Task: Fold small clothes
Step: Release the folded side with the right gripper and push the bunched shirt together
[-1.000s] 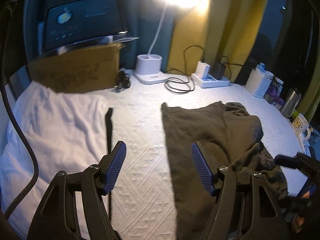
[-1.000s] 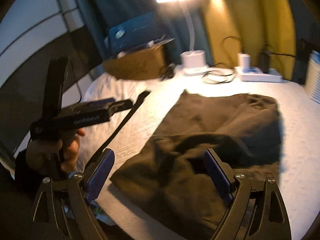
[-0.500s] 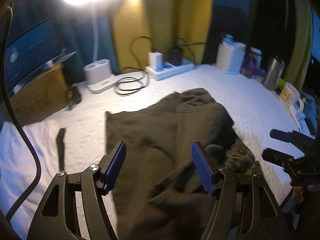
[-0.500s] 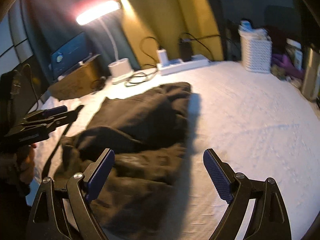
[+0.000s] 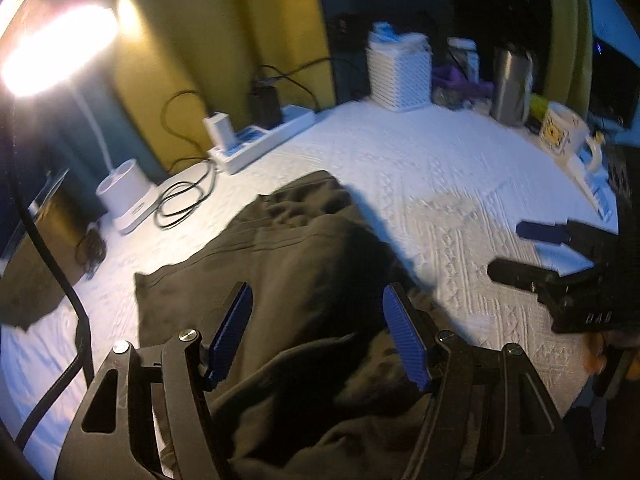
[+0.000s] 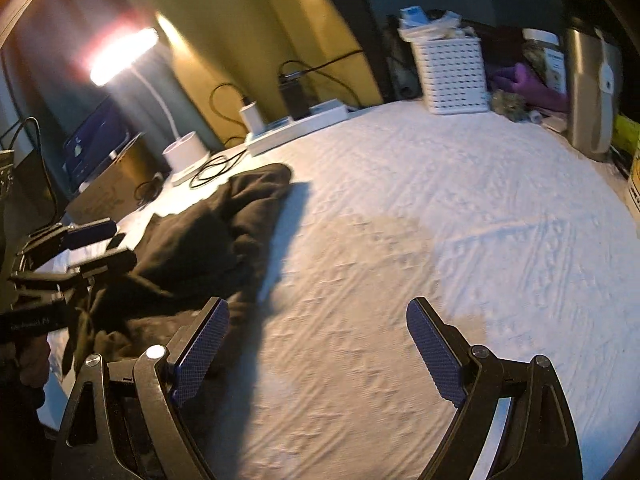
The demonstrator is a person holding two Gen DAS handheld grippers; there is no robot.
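In the left wrist view, the left gripper point(image 5: 316, 336) was seen at the lower centre, its blue-padded jaws spread apart with nothing clamped between them. It was held over the crumpled dark olive-brown fabric garment point(image 5: 288, 264), which lay in the middle and lower left of the frame on the white textured bedcover point(image 5: 460, 184); such a hover was judged to suit picking an edge to seize. The right gripper point(image 5: 516, 248) was visible at the right edge, apart from the cloth.

In the right wrist view, the right gripper was found at the bottom centre, its jaws released wide and empty above bare bedcover. The garment lay bunched at the centre left, just beside the left finger. The lit white desk lamp point(image 6: 124, 56) stood at the upper left, and the white perforated plastic basket point(image 6: 452, 76) at the upper right, probably kept back to leave folding room.
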